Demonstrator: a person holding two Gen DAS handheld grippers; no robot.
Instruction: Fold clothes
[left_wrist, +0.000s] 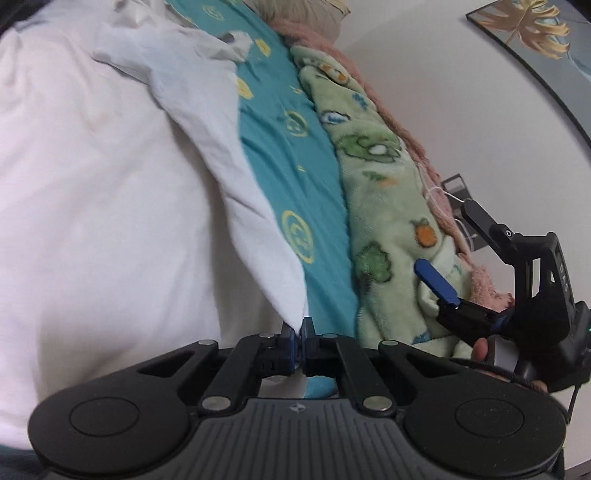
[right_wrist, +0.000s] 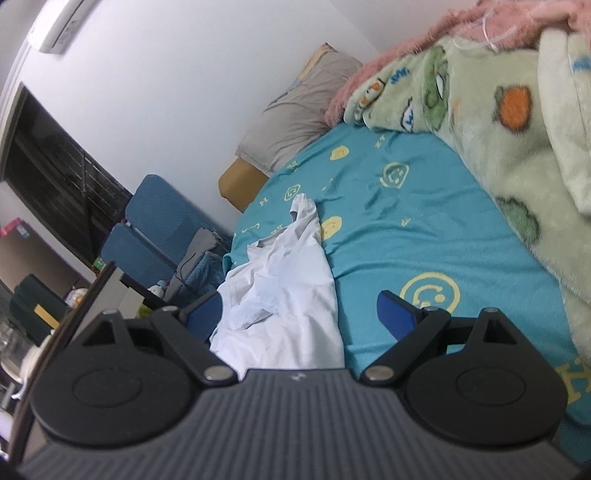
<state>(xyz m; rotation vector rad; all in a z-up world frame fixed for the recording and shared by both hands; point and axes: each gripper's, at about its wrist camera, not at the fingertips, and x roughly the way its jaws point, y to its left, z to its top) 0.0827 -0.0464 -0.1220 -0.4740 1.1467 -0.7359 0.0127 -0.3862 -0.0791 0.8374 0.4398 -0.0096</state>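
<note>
across the left wrist view, the left tongs (left_wrist: 298, 329) were clamped on a corner of the white garment (left_wrist: 110, 184), which spread over the teal bed sheet (left_wrist: 295, 158) beside a green fleece blanket (left_wrist: 380, 192). the right tongs (left_wrist: 448, 245) hung spread apart near the blanket. from the right wrist view, the right tongs (right_wrist: 300, 314) stood wide apart and gripped nothing, with the white garment (right_wrist: 288, 291) bunched on the teal bed sheet (right_wrist: 399, 221) between their blue pads (right_wrist: 397, 319).

The bed (right_wrist: 388, 229), sheeted in teal, carried a crumpled white garment (right_wrist: 288, 295), a green fleece blanket (right_wrist: 517, 147) and a grey pillow (right_wrist: 295, 122).
</note>
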